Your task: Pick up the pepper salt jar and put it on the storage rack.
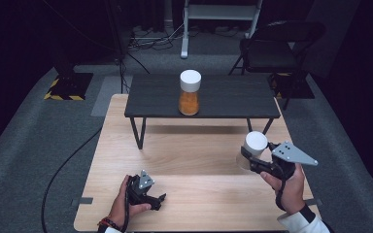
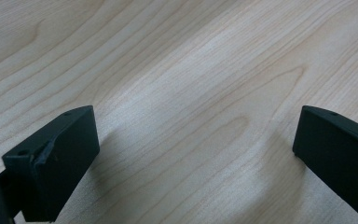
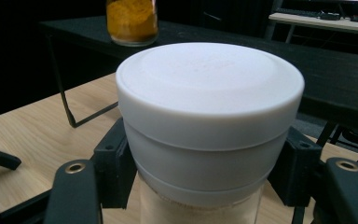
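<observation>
The right tongs clamp a white-lidded jar just under its lid, holding it above the pale bench (right side). The left tongs rest low on the bench, well apart from it, jaws wide with nothing between.

The right gripper clamped a white-lidded jar above the wooden table. The left gripper sat low near the table's front edge. An orange-filled jar stood on the black shelf.
</observation>
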A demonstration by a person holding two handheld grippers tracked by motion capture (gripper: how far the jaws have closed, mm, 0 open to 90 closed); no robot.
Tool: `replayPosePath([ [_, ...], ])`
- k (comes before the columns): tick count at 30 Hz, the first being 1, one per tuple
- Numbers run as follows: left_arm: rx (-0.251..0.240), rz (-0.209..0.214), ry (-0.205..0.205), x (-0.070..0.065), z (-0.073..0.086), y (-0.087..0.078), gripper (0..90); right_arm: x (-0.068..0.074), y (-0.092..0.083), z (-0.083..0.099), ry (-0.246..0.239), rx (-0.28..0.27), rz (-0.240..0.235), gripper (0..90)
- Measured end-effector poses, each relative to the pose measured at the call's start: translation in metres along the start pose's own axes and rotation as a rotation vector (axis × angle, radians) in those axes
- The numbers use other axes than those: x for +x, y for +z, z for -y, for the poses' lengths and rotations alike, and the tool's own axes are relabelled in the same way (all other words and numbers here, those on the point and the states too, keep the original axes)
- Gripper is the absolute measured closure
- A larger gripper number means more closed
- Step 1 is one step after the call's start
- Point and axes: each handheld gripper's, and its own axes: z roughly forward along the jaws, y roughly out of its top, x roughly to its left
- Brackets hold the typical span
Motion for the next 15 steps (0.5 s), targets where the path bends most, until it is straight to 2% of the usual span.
replayPosePath([
  [2,0.0,0.0,0.0,0.0,0.0,0.0,0.4,-0.002,0.001,-0.007,0.01,0.002,0.0,34.5],
  [5,0.0,0.0,0.0,0.0,0.0,0.0,0.4,-0.001,0.002,-0.015,-0.007,-0.005,0.015,34.4],
  [15,-0.001,-0.001,0.0,0.0,0.0,0.0,0.4,-0.001,0.006,-0.038,-0.025,-0.03,0.023,34.5],
])
